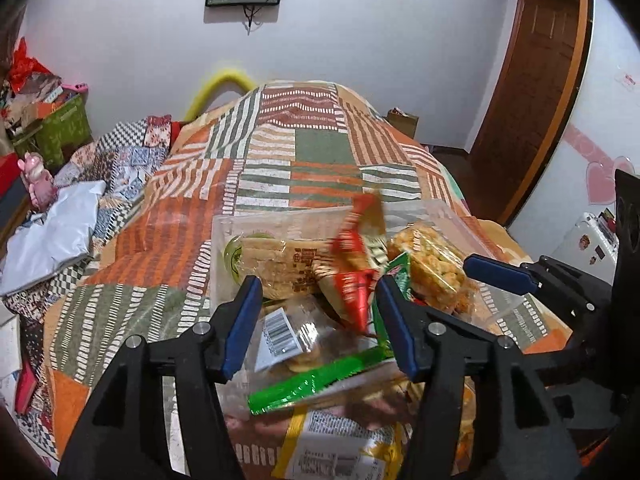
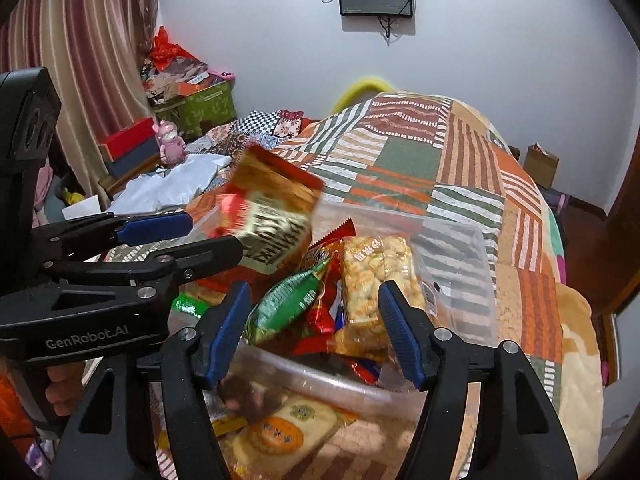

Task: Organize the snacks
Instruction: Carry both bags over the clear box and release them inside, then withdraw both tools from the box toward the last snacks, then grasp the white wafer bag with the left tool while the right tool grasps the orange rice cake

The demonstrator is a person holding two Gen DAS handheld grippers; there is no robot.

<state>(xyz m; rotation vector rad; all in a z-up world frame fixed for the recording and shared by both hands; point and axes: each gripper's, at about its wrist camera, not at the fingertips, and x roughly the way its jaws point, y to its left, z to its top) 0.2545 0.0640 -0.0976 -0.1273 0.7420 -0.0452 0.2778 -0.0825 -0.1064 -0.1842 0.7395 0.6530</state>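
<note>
1. Two hand-held grippers hover side by side over a clear plastic bin [image 2: 460, 248] of snacks that sits on a patchwork bedspread [image 1: 320, 148], both angled downward toward the pile.

2. The left gripper [image 1: 318, 320], seen from its own camera, has its blue-padded jaws parted and pressing on nothing. A blurred red packet [image 1: 356, 248] hangs in the gap just beyond the tips, apparently loose in the air above the bin.

3. From the right wrist camera the same red packet [image 2: 272, 216] appears tilted and motion-blurred, just past the left gripper's tips [image 2: 208, 236], which reach in from the left with a gap between the two fingers. A bare hand [image 2: 64, 384] is visible under that gripper's black body.

4. The right gripper [image 2: 312, 328] also stands released, its pads spread to either side of the heap and clamping nothing. Between and beyond them lie a green packet [image 2: 288, 300] and a wrapped puffed-rice bar [image 2: 376, 280], both resting in the bin.

5. In the left view the right gripper [image 1: 496, 270] enters from the right, next to the rice bar [image 1: 432, 264]; its jaw gap cannot be read from this side.

6. More packets lie outside the bin on its near side, including a yellow one [image 1: 340, 448] and a green stick pack [image 1: 316, 380].
</note>
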